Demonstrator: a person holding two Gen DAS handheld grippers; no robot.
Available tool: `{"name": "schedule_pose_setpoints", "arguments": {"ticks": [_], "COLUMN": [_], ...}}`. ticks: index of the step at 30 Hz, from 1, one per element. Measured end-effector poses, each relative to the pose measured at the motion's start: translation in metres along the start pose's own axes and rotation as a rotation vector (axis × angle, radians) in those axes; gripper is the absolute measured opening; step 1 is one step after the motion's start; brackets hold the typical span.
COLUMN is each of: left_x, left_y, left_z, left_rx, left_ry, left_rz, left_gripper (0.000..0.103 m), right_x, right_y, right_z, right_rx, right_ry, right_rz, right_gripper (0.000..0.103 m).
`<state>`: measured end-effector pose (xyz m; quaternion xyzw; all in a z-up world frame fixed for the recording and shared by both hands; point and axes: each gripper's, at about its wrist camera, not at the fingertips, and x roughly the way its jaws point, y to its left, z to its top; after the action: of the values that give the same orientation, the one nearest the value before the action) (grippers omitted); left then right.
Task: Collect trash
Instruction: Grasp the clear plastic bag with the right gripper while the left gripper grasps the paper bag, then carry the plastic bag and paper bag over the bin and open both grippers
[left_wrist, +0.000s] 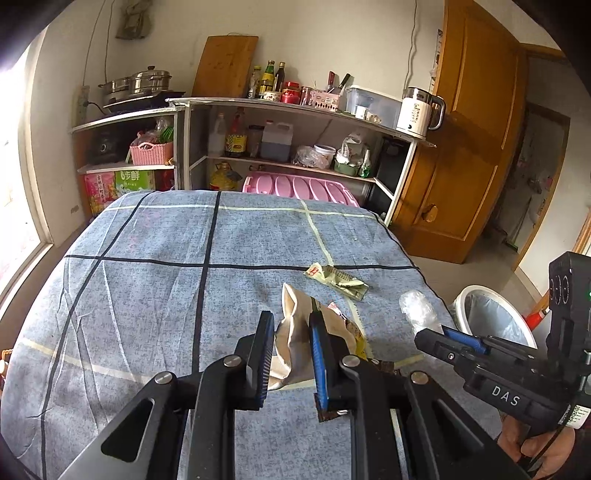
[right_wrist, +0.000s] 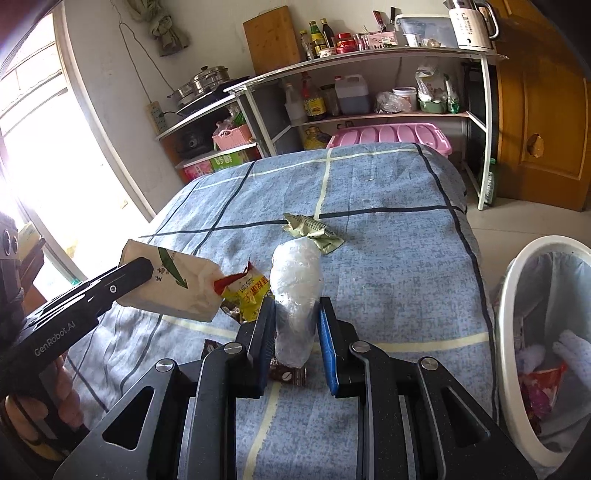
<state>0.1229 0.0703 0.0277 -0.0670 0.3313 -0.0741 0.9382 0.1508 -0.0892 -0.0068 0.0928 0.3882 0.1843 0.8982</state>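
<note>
My left gripper (left_wrist: 291, 332) is shut on a beige paper bag (left_wrist: 293, 332) and holds it just above the blue checked tablecloth; the bag also shows in the right wrist view (right_wrist: 173, 288). My right gripper (right_wrist: 297, 314) is shut on a crumpled clear plastic wrap (right_wrist: 297, 284), also seen in the left wrist view (left_wrist: 419, 310). A green wrapper (left_wrist: 336, 278) lies on the cloth further out, also in the right wrist view (right_wrist: 314, 230). A yellow-red snack wrapper (right_wrist: 245, 291) and a brown wrapper (right_wrist: 288, 373) lie under the grippers.
A white trash bin (right_wrist: 517, 295) with a liner and some trash stands on the floor right of the table, also in the left wrist view (left_wrist: 491, 314). Kitchen shelves (left_wrist: 295, 107) stand behind the table. A wooden door (left_wrist: 472, 129) is at the right.
</note>
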Motion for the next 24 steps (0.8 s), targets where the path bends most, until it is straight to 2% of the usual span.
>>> {"name": "schedule_pose_setpoints", "arguments": {"ticks": [12, 17, 24], "left_x": [-0.025, -0.025, -0.014], "left_y": [-0.025, -0.04, -0.079], "left_z": [0.009, 0.011, 0.007], "left_rx": [-0.011, 0.01, 0.05], "left_ry": [-0.09, -0.087, -0.069], "left_rz": [-0.01, -0.019, -0.089], "left_gripper": [0.02, 0.02, 0.02], "right_x": [-0.031, -0.041, -0.063], "right_y": [-0.025, -0.036, -0.058], "right_z": [-0.005, -0.008, -0.013], "right_rx": [0.037, 0.052, 0.073], "right_ry": [-0.05, -0.063, -0.079], "right_rz": [-0.009, -0.015, -0.056], "right_gripper": [0.024, 0.024, 0.024]}}
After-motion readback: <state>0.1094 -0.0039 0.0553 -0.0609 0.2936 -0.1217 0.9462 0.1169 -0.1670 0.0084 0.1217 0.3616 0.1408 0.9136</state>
